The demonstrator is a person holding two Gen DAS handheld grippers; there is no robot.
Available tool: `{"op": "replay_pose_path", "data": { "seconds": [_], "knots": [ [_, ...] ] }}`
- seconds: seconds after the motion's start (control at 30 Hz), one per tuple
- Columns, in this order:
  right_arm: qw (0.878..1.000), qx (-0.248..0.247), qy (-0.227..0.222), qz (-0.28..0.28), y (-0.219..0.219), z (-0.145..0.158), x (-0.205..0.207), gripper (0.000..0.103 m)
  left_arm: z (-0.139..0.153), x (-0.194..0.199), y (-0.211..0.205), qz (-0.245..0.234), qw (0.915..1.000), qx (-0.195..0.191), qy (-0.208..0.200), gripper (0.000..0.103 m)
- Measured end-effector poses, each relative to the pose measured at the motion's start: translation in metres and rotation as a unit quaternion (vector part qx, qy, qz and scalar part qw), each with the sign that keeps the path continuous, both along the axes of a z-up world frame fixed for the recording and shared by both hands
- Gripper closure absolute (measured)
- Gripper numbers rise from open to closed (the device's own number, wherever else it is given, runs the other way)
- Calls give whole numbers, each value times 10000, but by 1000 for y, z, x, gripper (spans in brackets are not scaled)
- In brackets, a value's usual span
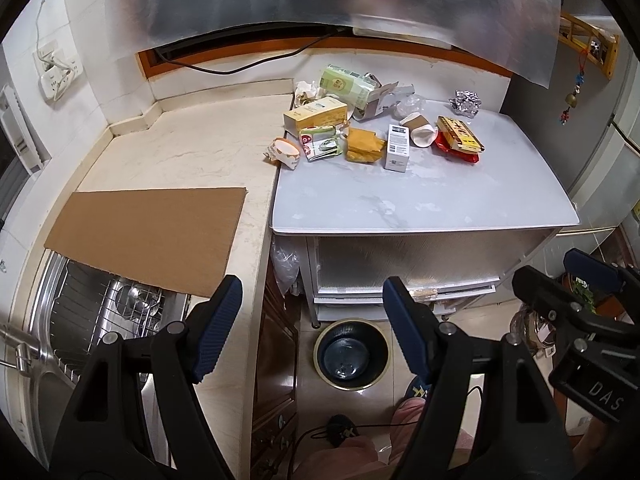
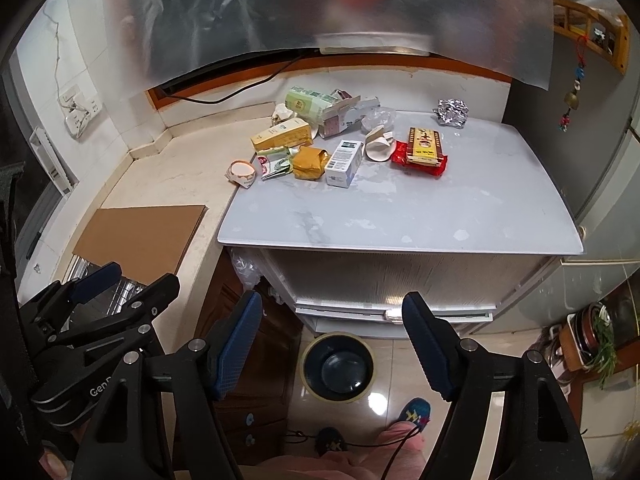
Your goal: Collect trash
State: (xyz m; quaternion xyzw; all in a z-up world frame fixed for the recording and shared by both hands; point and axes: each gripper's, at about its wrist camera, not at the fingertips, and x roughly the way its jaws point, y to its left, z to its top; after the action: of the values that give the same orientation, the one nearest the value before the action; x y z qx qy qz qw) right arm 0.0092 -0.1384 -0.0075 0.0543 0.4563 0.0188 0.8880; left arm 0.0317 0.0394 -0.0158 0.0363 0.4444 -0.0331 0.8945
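A cardboard sheet (image 1: 148, 236) is lying on the counter, partly over the sink's dish rack (image 1: 108, 308). The left gripper (image 1: 312, 320) and right gripper (image 2: 332, 332) are hovering wide open and empty above the floor bin (image 1: 352, 354). The trash pile (image 1: 376, 124) is sitting well ahead at the grey tabletop's (image 1: 420, 204) far edge.

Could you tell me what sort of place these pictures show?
Most likely a home kitchen: a steel sink is set into the stone counter, a fridge stands at the right, and a bin sits on the tiled floor.
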Motion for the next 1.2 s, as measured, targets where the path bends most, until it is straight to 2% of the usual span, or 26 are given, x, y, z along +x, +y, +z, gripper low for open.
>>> {"op": "replay_pose_path", "data": {
  "seconds": [0.4, 0.6, 0.8, 0.93, 1.2],
  "knots": [
    [9997, 33, 65, 223, 7, -5, 23, 35, -8, 20, 8, 127, 9997, -159, 139, 33],
    [9993, 231, 60, 276, -14, -9, 67, 36, -14, 57, 16, 411, 9980, -351, 334, 33],
    [9981, 469, 115, 395, -43, -15, 126, 39, -17, 115, 2, 537, 9950, -626, 560, 33],
    [9971, 570, 88, 500, -70, -14, 171, 39, -24, 167, -20, 570, 9931, -740, 709, 33],
    [9962, 708, -2, 514, -140, -18, 254, 39, -64, 274, -61, 874, 9854, -940, 1121, 33]
  ]
}}
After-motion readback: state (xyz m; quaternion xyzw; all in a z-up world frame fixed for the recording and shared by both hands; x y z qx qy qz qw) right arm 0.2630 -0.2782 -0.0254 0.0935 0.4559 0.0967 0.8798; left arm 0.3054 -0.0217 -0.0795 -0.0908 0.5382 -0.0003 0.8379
